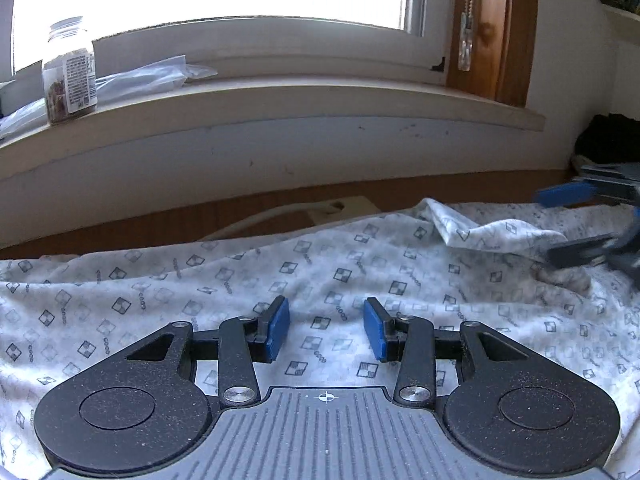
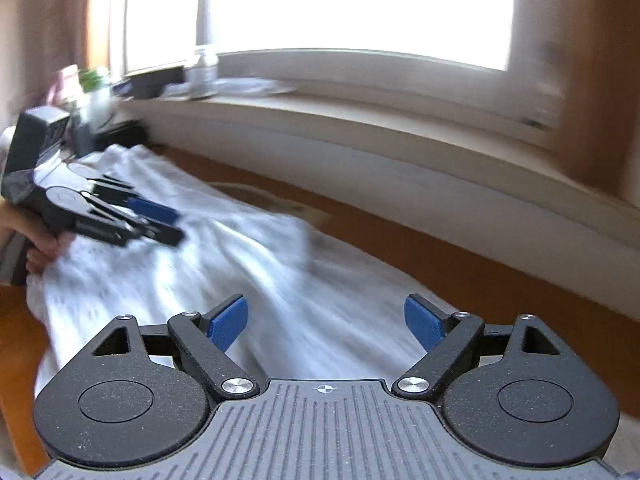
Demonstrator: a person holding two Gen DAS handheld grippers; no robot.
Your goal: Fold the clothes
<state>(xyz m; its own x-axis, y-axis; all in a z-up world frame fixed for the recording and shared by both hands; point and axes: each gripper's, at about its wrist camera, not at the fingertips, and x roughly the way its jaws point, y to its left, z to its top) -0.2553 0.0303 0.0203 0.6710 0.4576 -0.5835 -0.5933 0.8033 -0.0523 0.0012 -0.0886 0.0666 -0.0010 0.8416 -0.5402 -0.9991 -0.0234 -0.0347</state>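
Note:
A white garment (image 1: 200, 280) printed with small checkered squares lies spread over a wooden table, and a corner (image 1: 460, 224) of it is flipped over at the far right. My left gripper (image 1: 326, 308) hovers low over the cloth. Its jaws stand partly apart, with nothing between the blue pads (image 1: 276, 330). My right gripper (image 2: 324, 304) is open wide above the near end of the garment (image 2: 280, 280), and that view is blurred by motion. Each gripper shows in the other's view: the right gripper (image 1: 552, 224) near the flipped corner, the left gripper (image 2: 178, 225) held by a hand (image 2: 48, 244).
A windowsill (image 1: 320, 96) runs behind the table, with a glass jar (image 1: 70, 72) and a clear plastic bag (image 1: 152, 76) on it. Bare wooden tabletop (image 2: 460, 264) shows beyond the cloth. A dark bundle (image 1: 608, 140) sits at the far right by the wall.

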